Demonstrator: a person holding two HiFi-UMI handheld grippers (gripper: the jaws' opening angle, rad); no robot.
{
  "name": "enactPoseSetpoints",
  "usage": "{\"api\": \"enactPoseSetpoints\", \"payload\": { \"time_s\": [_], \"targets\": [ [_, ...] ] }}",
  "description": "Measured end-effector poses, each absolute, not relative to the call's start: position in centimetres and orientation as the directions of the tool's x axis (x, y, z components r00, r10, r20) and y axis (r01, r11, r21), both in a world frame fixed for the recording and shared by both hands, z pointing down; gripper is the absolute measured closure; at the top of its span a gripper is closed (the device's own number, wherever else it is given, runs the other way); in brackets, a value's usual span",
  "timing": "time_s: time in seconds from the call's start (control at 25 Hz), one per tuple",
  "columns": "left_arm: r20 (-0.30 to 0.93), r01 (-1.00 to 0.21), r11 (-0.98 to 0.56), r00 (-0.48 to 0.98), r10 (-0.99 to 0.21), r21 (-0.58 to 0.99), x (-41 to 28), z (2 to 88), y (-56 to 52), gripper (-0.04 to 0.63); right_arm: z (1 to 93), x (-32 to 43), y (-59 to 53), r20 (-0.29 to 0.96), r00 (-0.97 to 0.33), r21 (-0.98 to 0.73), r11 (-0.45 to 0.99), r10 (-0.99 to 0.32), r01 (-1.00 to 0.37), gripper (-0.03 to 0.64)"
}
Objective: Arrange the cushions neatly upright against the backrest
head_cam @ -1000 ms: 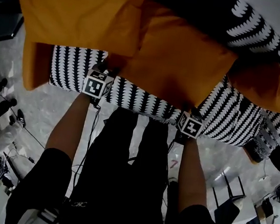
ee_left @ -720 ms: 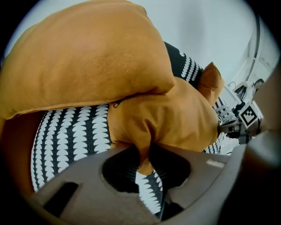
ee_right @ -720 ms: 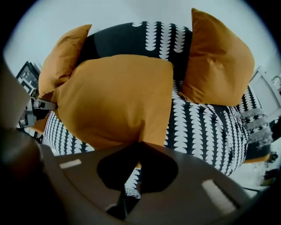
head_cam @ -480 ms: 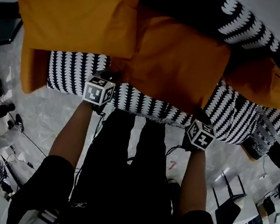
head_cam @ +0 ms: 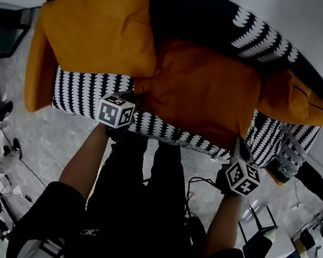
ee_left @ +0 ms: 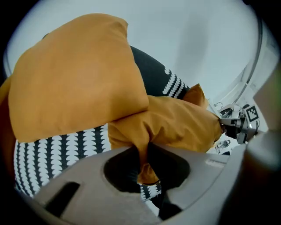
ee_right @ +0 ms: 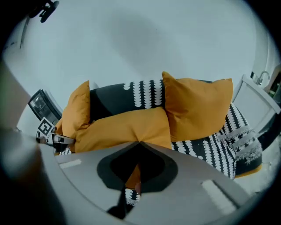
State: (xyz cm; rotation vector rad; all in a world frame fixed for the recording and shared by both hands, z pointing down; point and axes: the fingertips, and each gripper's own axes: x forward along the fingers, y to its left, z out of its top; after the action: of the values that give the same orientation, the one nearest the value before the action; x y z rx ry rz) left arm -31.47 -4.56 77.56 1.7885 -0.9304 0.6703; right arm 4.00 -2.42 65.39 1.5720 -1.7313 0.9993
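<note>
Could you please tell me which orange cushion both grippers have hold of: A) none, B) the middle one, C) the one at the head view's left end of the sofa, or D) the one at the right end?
B: a fold of the middle cushion sits pinched in the left gripper, whose jaws have just been closing, and in the shut right gripper.

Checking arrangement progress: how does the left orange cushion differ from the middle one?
Left cushion stands upright against the backrest; middle cushion lies across the seat. Left cushion is untouched; middle cushion is pinched at its front edge by the left hand-held gripper, whose jaws have just been closing, and the right hand-held gripper. Both are plain orange.
</note>
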Motion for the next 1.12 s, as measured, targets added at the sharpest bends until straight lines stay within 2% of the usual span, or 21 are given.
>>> {"api": "enactPoseSetpoints", "payload": {
  "time_s": [0.32,0.52,0.72,0.96,1.12],
  "targets": [
    [0.767,-0.796,-0.173,0.605,-0.215,0.579,-32.7,72.1,-3.2,0.541,58.7,2.4,-4.5,0.78,-0.179,-0.192,0.044,-0.599,-0.98,0.606],
    [0.766,-0.774,-0.125,0.633,-0.116,0.621,-33.1,68.3,-2.7,0.54,56.7,2.9,-5.9,0.815,-0.166,-0.185,0.021,-0.555,-0.982,0.604],
    [0.774,-0.762,-0.172,0.633,0.007,0.624,-32.7,65.4,-2.0,0.539,55.7,3.7,-6.0,0.869,-0.121,-0.143,-0.01,-0.481,-0.99,0.604],
    [0.741,-0.716,-0.192,0.656,0.144,0.671,-30.8,63.9,0.3,0.538,53.9,5.5,-5.0,0.885,-0.08,-0.121,-0.062,-0.459,-0.991,0.604],
    [0.725,-0.69,-0.224,0.662,0.19,0.689,-29.1,62.9,0.1,0.538,54.1,7.5,-5.3,0.892,-0.094,-0.147,-0.087,-0.442,-0.985,0.604]
  ]
}}
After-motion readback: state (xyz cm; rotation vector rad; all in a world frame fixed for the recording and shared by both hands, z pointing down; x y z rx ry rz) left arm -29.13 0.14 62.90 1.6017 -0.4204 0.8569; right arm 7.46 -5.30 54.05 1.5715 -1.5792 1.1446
